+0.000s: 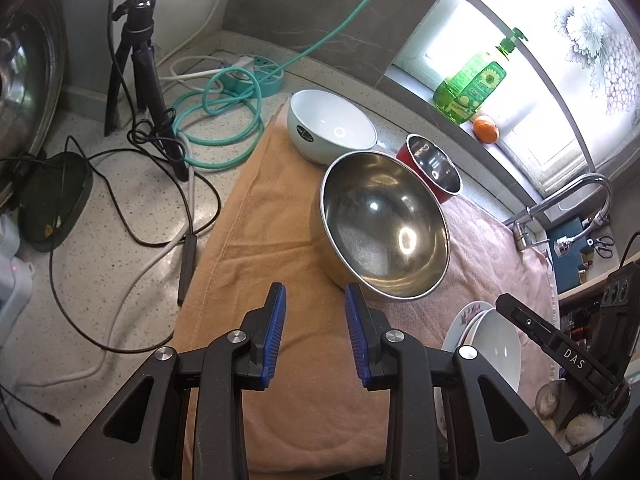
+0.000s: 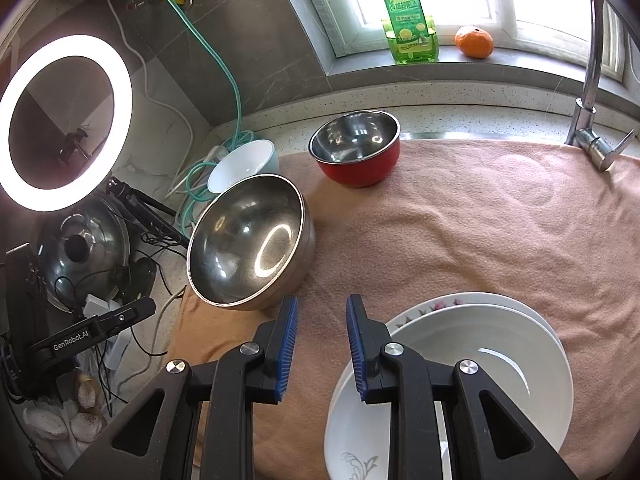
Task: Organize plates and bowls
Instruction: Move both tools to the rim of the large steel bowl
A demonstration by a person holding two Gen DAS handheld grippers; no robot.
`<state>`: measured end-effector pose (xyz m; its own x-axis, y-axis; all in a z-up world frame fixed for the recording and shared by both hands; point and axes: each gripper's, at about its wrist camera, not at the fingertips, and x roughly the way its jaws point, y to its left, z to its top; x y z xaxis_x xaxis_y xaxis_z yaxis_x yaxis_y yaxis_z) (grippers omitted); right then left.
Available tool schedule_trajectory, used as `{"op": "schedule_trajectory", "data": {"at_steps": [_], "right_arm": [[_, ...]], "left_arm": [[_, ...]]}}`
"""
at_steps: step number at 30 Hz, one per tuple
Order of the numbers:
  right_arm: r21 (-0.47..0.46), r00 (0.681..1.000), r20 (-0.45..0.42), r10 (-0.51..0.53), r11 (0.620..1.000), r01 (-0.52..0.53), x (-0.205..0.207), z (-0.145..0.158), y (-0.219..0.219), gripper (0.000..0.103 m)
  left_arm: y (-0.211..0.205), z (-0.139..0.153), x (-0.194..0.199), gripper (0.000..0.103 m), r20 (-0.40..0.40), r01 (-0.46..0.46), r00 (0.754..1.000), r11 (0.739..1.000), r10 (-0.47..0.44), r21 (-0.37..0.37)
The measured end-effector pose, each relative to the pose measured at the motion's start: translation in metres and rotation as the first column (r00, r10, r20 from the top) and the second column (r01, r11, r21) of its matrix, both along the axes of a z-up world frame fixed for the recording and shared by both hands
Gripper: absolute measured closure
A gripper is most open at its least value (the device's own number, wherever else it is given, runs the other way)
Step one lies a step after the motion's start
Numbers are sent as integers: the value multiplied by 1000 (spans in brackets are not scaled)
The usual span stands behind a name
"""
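A large steel bowl (image 1: 384,228) (image 2: 248,240) sits tilted on the towels. Behind it stand a white bowl (image 1: 330,126) (image 2: 244,164) and a red bowl with a steel inside (image 1: 434,168) (image 2: 356,152). A stack of white plates (image 2: 460,364) (image 1: 492,344) lies on the pink towel (image 2: 460,232). My left gripper (image 1: 315,296) hangs open over the orange towel (image 1: 256,208), just short of the steel bowl, with nothing between its blue pads. My right gripper (image 2: 322,308) is open too, empty, between the steel bowl and the plates, its right finger over the plate rim.
Cables, a green hose (image 1: 216,120), a black tripod (image 1: 140,64) and a power strip clutter the left counter. A ring light (image 2: 60,120) and a pot lid (image 2: 88,252) stand at the left. A faucet (image 2: 592,92), a soap bottle (image 2: 408,16) and an orange (image 2: 474,42) line the window side.
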<state>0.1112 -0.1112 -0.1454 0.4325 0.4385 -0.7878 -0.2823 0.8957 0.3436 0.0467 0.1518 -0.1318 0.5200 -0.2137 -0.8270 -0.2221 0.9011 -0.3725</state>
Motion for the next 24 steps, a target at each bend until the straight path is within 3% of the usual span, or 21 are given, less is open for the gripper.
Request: {"op": "schedule_trajectory", "data": {"at_steps": [4, 10, 24], "right_arm": [[12, 1000, -12, -11, 1000, 12, 8, -3, 12, 68], [4, 1000, -19, -4, 1000, 4, 20, -8, 30, 68], [22, 994, -81, -75, 997, 77, 54, -29, 38, 72]], "left_arm": [[2, -1, 13, 74, 8, 24, 1000, 1000, -24, 11], [3, -5, 27, 74, 12, 23, 1000, 1000, -23, -8], [11, -18, 63, 74, 5, 24, 1000, 999, -24, 30]]}}
